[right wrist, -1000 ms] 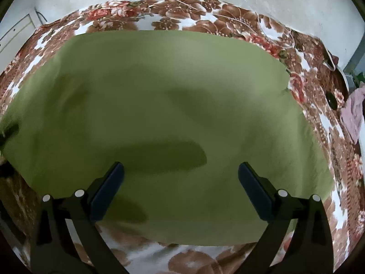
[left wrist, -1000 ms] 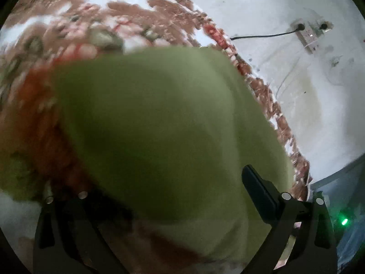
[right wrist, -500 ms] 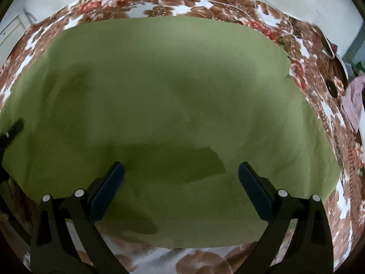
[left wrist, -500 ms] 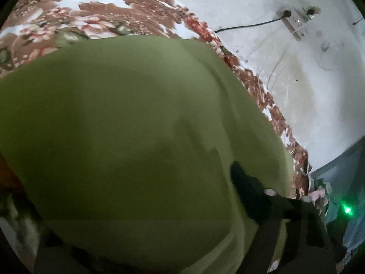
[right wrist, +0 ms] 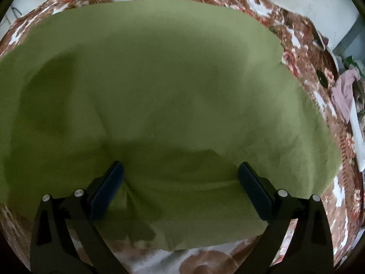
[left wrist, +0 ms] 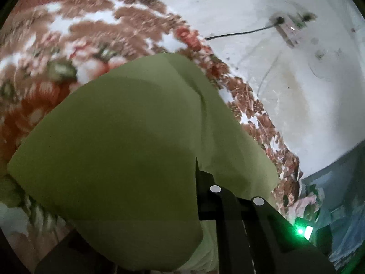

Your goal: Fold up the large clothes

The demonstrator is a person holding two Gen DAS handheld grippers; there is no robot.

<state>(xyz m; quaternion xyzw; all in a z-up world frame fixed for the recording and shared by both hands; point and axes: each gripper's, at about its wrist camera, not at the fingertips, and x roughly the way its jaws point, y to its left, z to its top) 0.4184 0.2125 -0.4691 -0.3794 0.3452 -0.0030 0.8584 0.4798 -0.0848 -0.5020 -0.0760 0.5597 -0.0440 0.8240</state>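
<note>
A large olive-green cloth [right wrist: 173, 86] lies spread over a floral bedspread [right wrist: 205, 260]. My right gripper [right wrist: 180, 178] is open, its two blue-padded fingers [right wrist: 107, 189] wide apart just above the cloth's near part, holding nothing. In the left wrist view a lifted fold of the same green cloth [left wrist: 127, 150] hangs right in front of the camera and covers the left finger. Only the right finger [left wrist: 205, 196] of my left gripper [left wrist: 194, 196] shows, pressed against the cloth's edge, so the gripper looks shut on the cloth.
The bedspread [left wrist: 68, 45] ends at a pale wall with a power strip [left wrist: 289, 27] and a black cable [left wrist: 237, 34]. A pink garment [right wrist: 344, 93] lies past the bed's right side. A green light [left wrist: 301, 230] glows at the lower right.
My left gripper has closed on the green cloth and raised a fold of it before the camera. My right gripper has moved down and forward over the cloth and stays open.
</note>
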